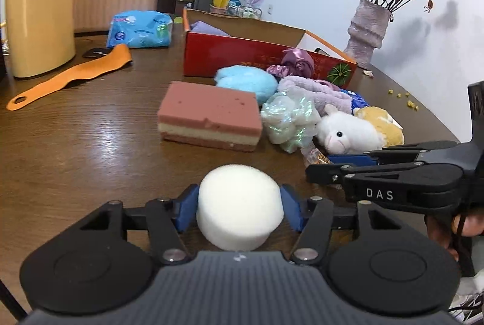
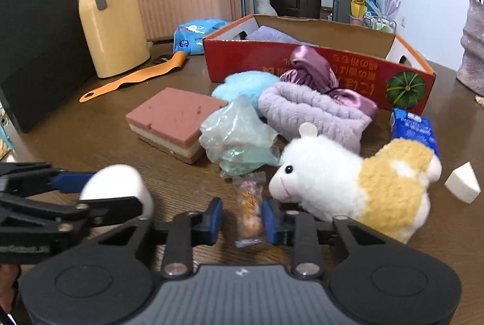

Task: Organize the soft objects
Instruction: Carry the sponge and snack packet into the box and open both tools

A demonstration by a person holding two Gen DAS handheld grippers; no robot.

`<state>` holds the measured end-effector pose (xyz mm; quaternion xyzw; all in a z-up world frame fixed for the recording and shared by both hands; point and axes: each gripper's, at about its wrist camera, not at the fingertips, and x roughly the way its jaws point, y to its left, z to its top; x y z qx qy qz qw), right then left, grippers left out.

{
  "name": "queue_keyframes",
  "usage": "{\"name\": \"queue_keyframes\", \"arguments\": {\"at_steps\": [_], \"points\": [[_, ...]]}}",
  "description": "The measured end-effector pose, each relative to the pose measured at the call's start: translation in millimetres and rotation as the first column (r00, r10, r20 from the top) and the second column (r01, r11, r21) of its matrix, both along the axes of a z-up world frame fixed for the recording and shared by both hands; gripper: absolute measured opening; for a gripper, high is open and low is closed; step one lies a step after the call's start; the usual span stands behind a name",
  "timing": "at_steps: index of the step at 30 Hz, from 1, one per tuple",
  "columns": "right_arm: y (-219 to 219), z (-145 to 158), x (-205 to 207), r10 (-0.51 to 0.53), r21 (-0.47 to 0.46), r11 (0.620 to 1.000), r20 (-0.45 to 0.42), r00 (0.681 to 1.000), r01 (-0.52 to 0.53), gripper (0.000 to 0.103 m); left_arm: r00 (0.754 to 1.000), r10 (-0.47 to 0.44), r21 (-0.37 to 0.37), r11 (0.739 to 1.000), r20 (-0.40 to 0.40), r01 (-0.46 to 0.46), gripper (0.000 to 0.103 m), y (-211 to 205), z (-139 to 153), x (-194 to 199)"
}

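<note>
My left gripper [image 1: 239, 208] is shut on a round white sponge [image 1: 239, 205], held just above the table; it also shows in the right wrist view [image 2: 116, 184]. My right gripper [image 2: 242, 217] is open around a small clear snack packet [image 2: 249, 207] lying on the table. A soft pile lies ahead: pink layered sponge [image 2: 174, 120], light blue fluffy ball [image 2: 243, 86], iridescent plastic puff [image 2: 237, 136], lilac fuzzy cloth [image 2: 311, 110], purple satin cap [image 2: 314, 66], white and tan alpaca plush [image 2: 354, 184]. The red cardboard box [image 2: 348, 69] behind holds a lilac towel [image 2: 272, 34].
A yellow jug [image 2: 110, 19], an orange strap [image 2: 136, 80], a blue tissue pack [image 2: 193, 34] and a black bag [image 2: 39, 43] stand at the left. A blue carton [image 2: 416, 128], a white wedge sponge [image 2: 462, 182] and a flower vase [image 1: 367, 31] are at the right.
</note>
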<state>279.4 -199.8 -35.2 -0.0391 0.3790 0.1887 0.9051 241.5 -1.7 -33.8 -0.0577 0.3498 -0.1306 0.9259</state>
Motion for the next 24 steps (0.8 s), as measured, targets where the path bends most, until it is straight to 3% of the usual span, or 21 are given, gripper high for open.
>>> {"name": "queue_keyframes", "arguments": {"at_steps": [1,10,19,24], "points": [[0.2,0.5,-2.8,-0.004,-0.003,1.000,-0.004,1.000,0.004,0.014,1.000,0.002,-0.001,1.000,0.000,-0.002,0.059,1.1,0.4,-3.2],[-5.4,10.6,-51.0,0.014,-0.016,1.000,-0.076,0.997,-0.015,0.014,0.999,-0.035,0.003,0.999,0.027,0.035,0.058,-3.1,12.9,-40.7],[-26.3,26.5,-100.9,-0.006,0.025,1.000,-0.065,0.998,0.008,0.014,0.994,-0.075,0.005,0.997,0.081,0.075,0.058,-13.1,32.4,-80.1],[-39.4,42.1,-109.7,-0.010,0.054,0.998,-0.029,1.000,0.011,0.014,0.991,-0.081,-0.008,0.997,0.107,0.082,0.058,-14.6,45.9,-82.5]]}}
